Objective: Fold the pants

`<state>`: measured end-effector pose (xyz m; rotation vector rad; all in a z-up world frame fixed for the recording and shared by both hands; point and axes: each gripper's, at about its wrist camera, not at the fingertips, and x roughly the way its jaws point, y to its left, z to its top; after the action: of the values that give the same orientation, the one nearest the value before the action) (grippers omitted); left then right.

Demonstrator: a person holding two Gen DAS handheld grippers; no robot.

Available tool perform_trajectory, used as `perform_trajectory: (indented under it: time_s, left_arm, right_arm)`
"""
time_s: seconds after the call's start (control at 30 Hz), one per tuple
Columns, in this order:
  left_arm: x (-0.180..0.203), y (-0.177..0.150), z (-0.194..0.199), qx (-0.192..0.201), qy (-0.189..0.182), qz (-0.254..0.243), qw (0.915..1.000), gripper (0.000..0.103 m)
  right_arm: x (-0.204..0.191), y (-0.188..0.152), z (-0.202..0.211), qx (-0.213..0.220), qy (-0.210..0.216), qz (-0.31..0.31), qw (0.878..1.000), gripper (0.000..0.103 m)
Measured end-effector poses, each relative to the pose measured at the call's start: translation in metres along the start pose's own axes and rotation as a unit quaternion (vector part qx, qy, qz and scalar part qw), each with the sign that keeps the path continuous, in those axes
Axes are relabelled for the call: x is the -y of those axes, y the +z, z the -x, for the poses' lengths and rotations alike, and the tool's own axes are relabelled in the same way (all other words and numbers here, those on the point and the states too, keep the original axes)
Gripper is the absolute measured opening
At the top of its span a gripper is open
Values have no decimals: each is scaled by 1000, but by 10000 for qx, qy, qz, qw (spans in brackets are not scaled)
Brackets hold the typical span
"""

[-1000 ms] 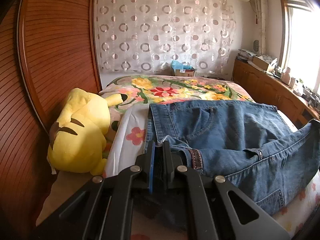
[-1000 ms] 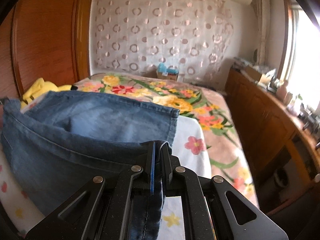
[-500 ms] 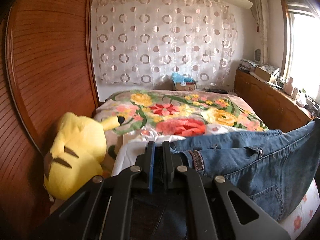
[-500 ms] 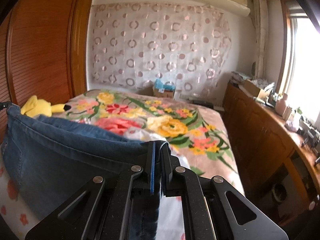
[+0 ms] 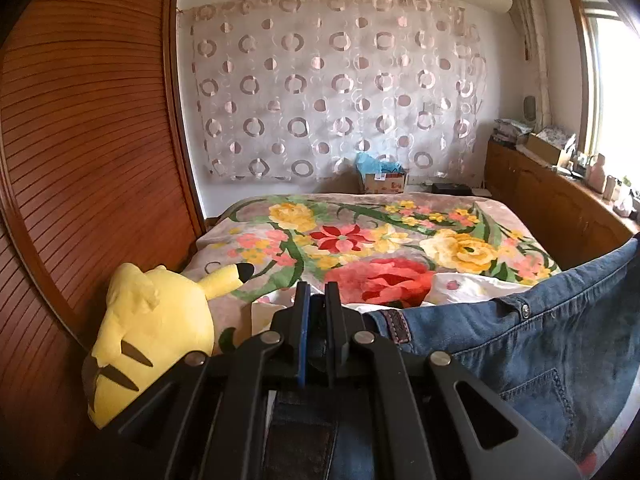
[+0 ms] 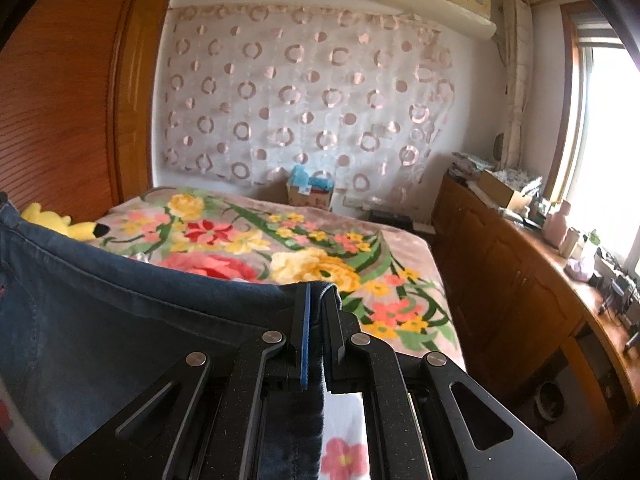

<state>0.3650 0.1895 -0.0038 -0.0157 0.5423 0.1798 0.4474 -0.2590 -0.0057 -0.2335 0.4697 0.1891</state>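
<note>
The blue denim pants (image 5: pixel 520 344) hang stretched between my two grippers, lifted above the bed. My left gripper (image 5: pixel 316 300) is shut on the waistband end, next to a leather patch. In the right wrist view the pants (image 6: pixel 120 328) sag away to the left from my right gripper (image 6: pixel 318 300), which is shut on the other end of the waistband edge. Denim hangs down between the jaws of both grippers. The pant legs are out of view.
The bed with a floral blanket (image 5: pixel 380 240) lies ahead and below. A yellow plush toy (image 5: pixel 148 332) lies at the bed's left by the wooden wardrobe (image 5: pixel 80 160). A wooden cabinet (image 6: pixel 520 280) with clutter runs along the right under the window. A box (image 6: pixel 310 192) stands by the curtain.
Both grippers have risen with the pants, lifting the fabric off the bed. More of the floral blanket shows beyond the denim edge now.
</note>
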Motion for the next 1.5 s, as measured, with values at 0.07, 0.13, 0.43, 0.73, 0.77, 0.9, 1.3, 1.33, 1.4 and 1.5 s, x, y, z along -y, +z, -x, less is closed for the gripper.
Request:
perform_trajectory:
  time_s: [0.07, 0.13, 0.43, 0.73, 0.77, 0.9, 1.3, 1.33, 1.4, 1.5]
  left_arm:
    - [4, -1, -7, -30, 31, -75, 10000, 4]
    - [5, -4, -15, -112, 37, -95, 9999, 4]
    - [-3, -11, -18, -290, 66, -51, 9995, 14]
    - [23, -51, -3, -862, -703, -481, 9926, 45]
    - [27, -55, -1, -905, -773, -507, 9916, 46]
    - [58, -76, 14, -1039, -1243, -673, 9845, 49]
    - [94, -109, 22, -1480, -1816, -851, 9684, 49]
    - [94, -112, 20, -1510, -1825, -840, 9679, 49]
    - [93, -118, 18, -1529, -1857, -772, 9676, 49]
    - [93, -120, 17, -1490, -1897, -733, 9677, 49]
  right_arm:
    - [-2, -4, -15, -162, -28, 59, 9998, 2]
    - [-2, -10, -27, -328, -12, 30, 9995, 2]
    - [2, -30, -56, -699, 28, -174, 9974, 2]
    - [4, -35, -26, -870, 201, -351, 9954, 53]
    - [4, -36, -23, -889, 248, -362, 9951, 53]
    - [5, -50, 5, -1065, 589, -432, 9916, 53]
    - [1, -94, 67, -1499, 824, -744, 9824, 53]
    - [-1, -100, 67, -1572, 824, -747, 9813, 53]
    - [-5, -111, 69, -1704, 876, -753, 9786, 53]
    - [-11, -124, 69, -1885, 882, -692, 9757, 53]
